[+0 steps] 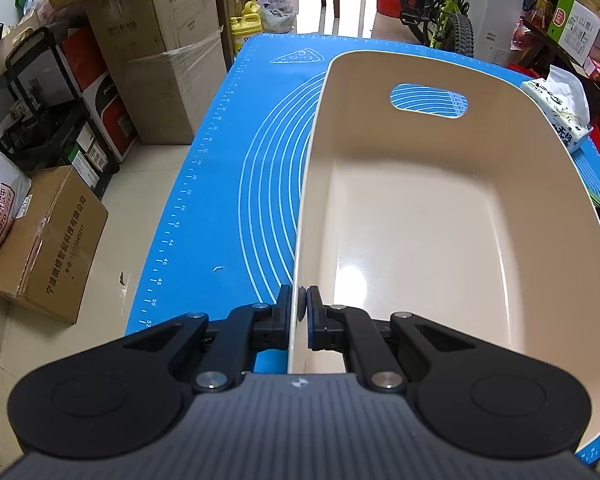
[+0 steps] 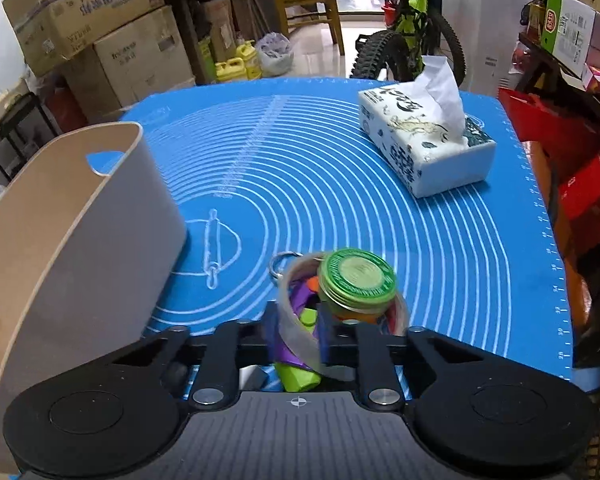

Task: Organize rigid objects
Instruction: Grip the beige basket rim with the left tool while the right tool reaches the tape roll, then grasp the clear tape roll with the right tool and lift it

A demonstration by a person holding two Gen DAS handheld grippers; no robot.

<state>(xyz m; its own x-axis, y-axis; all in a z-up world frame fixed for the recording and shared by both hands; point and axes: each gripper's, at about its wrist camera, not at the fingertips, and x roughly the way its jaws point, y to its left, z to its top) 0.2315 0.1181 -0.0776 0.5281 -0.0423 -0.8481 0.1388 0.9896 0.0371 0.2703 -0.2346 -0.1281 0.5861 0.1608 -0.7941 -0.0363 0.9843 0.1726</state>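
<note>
A beige plastic bin (image 1: pixel 420 220) with a handle slot stands on the blue mat (image 1: pixel 228 184), with nothing inside it. My left gripper (image 1: pixel 300 304) is shut on the bin's near left rim, one pad inside the wall and one outside. In the right wrist view the bin (image 2: pixel 80 240) stands at the left. My right gripper (image 2: pixel 302 332) is closed on the wall of a translucent tape roll (image 2: pixel 292 320) in a small heap. Purple and green pieces (image 2: pixel 300 376) lie under it. A jar with a green lid (image 2: pixel 356 276) leans against the roll, and a metal key ring (image 2: pixel 280 264) lies behind.
A tissue pack (image 2: pixel 420 148) sits on the far right of the mat (image 2: pixel 340 200). Cardboard boxes (image 1: pixel 160 60) and a black cart (image 1: pixel 40 100) crowd the floor on the left. A bicycle (image 2: pixel 412 32) stands beyond the table's far edge, and red boxes (image 2: pixel 572 168) line the right.
</note>
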